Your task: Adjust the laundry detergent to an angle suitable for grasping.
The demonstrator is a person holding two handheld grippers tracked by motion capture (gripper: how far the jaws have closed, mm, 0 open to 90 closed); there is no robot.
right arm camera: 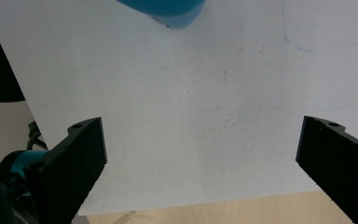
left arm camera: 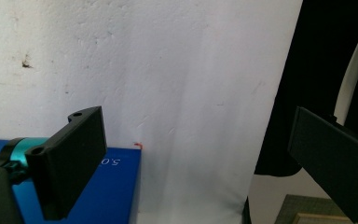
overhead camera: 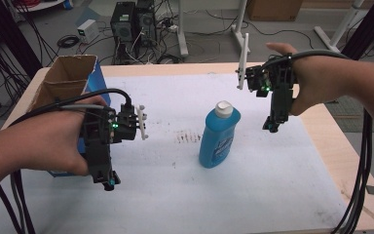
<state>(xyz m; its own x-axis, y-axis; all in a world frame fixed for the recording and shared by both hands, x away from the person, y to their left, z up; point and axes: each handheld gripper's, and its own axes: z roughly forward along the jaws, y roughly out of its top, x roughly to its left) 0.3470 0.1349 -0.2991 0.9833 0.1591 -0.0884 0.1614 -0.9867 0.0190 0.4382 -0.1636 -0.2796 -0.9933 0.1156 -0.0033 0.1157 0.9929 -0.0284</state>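
Upright, blue bottle stands between both spread claws, untouched.

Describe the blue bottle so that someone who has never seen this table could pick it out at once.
On the white sheet that covers the wooden table, look near the middle, between the left tongs and the right tongs. The blue bottle stands there alone and upright. Its white cap and pale label set it apart from the blue cardboard box at the table's left edge.
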